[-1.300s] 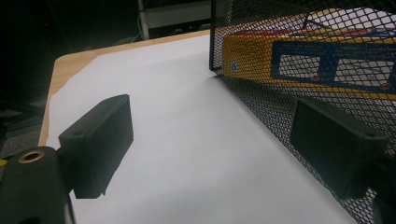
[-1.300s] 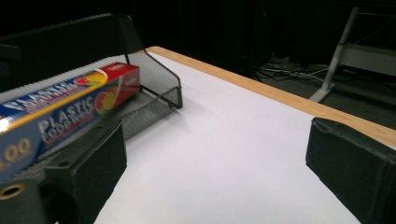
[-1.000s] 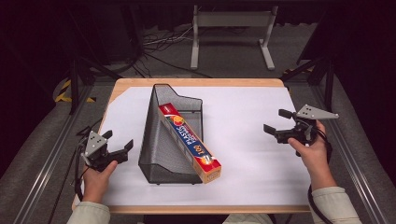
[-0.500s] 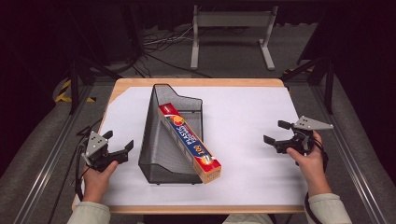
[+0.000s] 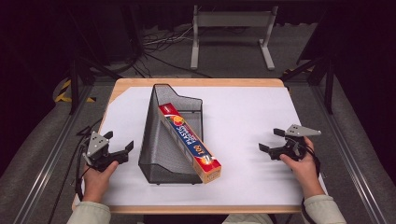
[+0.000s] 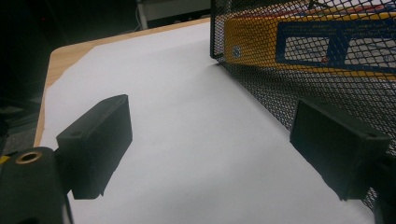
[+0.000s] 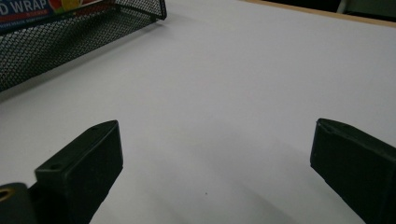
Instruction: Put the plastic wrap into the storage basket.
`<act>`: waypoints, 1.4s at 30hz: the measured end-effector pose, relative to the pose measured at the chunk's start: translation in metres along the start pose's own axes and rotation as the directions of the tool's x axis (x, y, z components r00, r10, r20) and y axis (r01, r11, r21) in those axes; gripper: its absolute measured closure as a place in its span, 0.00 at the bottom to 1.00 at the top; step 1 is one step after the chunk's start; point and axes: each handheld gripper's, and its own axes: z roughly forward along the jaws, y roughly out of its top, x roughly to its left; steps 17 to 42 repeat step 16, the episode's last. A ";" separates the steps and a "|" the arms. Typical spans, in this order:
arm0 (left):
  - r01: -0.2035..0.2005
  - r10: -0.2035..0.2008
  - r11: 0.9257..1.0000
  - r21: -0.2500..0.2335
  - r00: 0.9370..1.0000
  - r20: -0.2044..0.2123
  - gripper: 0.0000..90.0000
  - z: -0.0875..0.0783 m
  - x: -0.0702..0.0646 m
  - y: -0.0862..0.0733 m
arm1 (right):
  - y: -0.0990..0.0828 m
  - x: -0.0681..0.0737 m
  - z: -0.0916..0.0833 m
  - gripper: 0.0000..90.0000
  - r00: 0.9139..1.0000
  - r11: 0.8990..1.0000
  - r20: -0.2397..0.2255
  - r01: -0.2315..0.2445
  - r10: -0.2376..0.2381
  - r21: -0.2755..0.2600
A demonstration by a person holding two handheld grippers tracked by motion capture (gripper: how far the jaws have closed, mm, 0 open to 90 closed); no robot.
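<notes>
A black wire-mesh file holder point(image 5: 169, 140) stands in the middle of the white-covered table point(image 5: 243, 121). A long plastic-wrap box point(image 5: 189, 141), red, blue and orange, lies slanted in it with its near end sticking out at the front. My left gripper point(image 5: 120, 144) rests open at the table's left front, just left of the mesh wall point(image 6: 327, 79); nothing is between its jaws. My right gripper point(image 5: 272, 140) is open low over the sheet at the right, well apart from the holder point(image 7: 70, 32), also holding nothing.
White paper point(image 6: 177, 121) covers most of the wooden tabletop point(image 5: 196, 82), whose bare edge shows at the back and left. A metal stand point(image 5: 231, 32) and cables point(image 5: 159, 42) lie on the floor beyond the table. Open sheet lies between the holder and the right gripper.
My right gripper has come down and toward the near edge of the table, staying open. The left gripper, holder and box have not moved.
</notes>
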 end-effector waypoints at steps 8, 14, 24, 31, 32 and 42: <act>0.012 -0.012 1.000 -0.003 1.000 0.010 0.15 -0.001 0.001 0.000 | 0.000 0.002 0.000 0.04 1.000 1.000 0.008 0.010 -0.010 0.001; 0.013 -0.013 1.000 -0.003 1.000 0.008 0.15 0.000 0.001 0.000 | 0.000 0.000 0.000 0.06 1.000 1.000 0.001 -0.001 0.001 0.004; 0.012 -0.012 1.000 -0.003 1.000 0.009 0.15 0.000 0.001 0.000 | 0.000 0.001 0.000 0.06 1.000 1.000 0.002 -0.003 0.003 0.004; 0.012 -0.012 1.000 -0.003 1.000 0.009 0.15 0.000 0.001 0.000 | 0.000 0.001 0.000 0.06 1.000 1.000 0.002 -0.003 0.003 0.004; 0.012 -0.012 1.000 -0.003 1.000 0.009 0.15 0.000 0.001 0.000 | 0.000 0.001 0.000 0.06 1.000 1.000 0.002 -0.003 0.003 0.004; 0.012 -0.012 1.000 -0.003 1.000 0.009 0.15 0.000 0.001 0.000 | 0.000 0.001 0.000 0.06 1.000 1.000 0.002 -0.003 0.003 0.004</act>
